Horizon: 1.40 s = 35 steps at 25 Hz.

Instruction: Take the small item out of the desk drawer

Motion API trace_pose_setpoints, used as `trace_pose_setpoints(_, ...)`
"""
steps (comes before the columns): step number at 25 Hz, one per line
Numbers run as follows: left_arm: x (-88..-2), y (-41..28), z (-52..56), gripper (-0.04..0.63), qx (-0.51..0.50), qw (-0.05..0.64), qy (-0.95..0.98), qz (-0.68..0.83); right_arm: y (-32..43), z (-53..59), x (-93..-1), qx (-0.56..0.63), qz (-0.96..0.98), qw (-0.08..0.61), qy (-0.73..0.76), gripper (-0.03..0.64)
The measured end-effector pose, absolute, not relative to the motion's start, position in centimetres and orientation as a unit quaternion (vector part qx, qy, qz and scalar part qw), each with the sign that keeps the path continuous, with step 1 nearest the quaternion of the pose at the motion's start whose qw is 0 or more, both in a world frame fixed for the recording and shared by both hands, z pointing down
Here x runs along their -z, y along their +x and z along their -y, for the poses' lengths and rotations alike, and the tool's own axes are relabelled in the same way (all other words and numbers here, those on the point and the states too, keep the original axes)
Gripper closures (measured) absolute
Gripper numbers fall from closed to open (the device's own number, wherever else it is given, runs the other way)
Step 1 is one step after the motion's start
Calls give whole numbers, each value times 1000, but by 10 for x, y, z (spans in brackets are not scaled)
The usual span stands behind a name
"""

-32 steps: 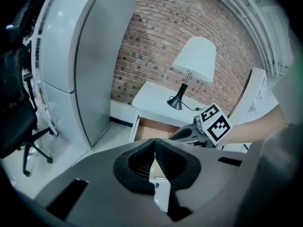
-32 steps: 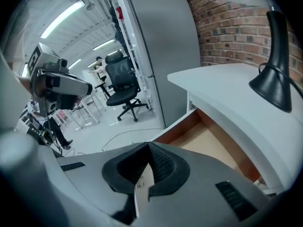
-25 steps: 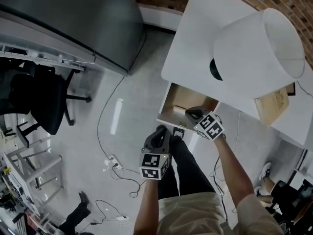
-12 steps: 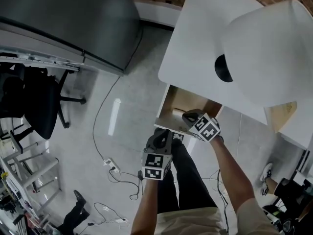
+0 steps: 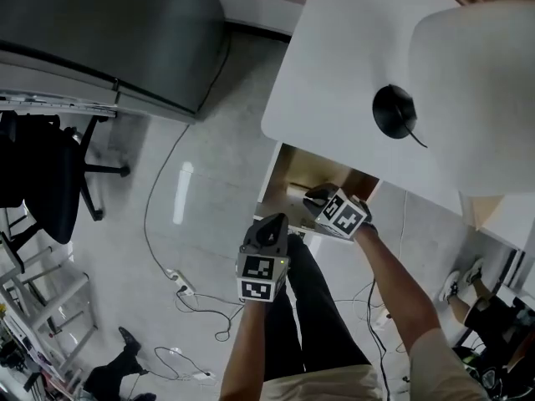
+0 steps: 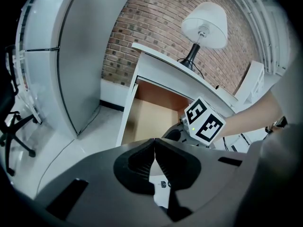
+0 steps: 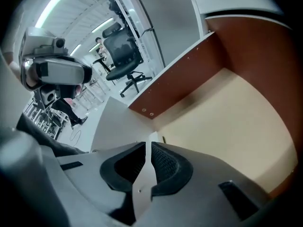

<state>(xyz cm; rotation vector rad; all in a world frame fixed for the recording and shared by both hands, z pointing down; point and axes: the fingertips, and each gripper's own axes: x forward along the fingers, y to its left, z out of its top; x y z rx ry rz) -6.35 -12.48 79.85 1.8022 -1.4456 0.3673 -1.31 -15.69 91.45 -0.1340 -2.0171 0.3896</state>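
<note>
The desk drawer (image 5: 282,174) stands pulled out under the white desk (image 5: 334,73). My right gripper (image 5: 314,195) reaches over the drawer's white front panel (image 7: 120,122). Its jaws (image 7: 148,148) are opening, and the panel's edge runs between the pads with a thin gap showing. The drawer's pale wooden floor (image 7: 227,122) lies bare in the right gripper view, and I make out no small item there. My left gripper (image 5: 269,224) hovers just before the drawer front, shut (image 6: 155,150) and empty. From it I see the drawer (image 6: 149,117) and the right gripper's marker cube (image 6: 204,123).
A lamp with a white shade (image 5: 476,82) and black base (image 5: 394,111) stands on the desk. A grey cabinet (image 5: 100,32) fills the upper left, a black office chair (image 5: 42,174) sits at the left, and a power strip with cables (image 5: 180,282) lies on the floor.
The head view has tilted, so the lamp and desk slid up and right. Both grippers stay at the drawer front, and the right one keeps its place over the panel.
</note>
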Motion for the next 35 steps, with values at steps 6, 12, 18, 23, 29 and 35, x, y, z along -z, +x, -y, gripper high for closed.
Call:
trace_pose_setpoints(6,-817,-65,132,578,-139,389,713,567,-16,164,-933,-160,826,535,-71,526)
trace_pose_setpoints(12,-834,-67,127,578,-133,397,707,571,-20,157,-957,-149,815,553,-91,489)
trace_pose_setpoints(18,-839,-59,127,578,-137,384,720,562,-17,153,-976,-150,802,571,-93,445)
trace_pose_setpoints(23,-841,-62,123,578,-135,387,717,564,-17,152,-981,-153,794,579,-101,454)
trace_pose_setpoints(29,-848,-57,112,578,-140,396,715,560,-16,150,-981,-143,797,578,-100,482)
trace_pose_setpoints(35,-846,-49,111,578,-142,399,719,551,-16,149,-980,-126,788,594,-98,486)
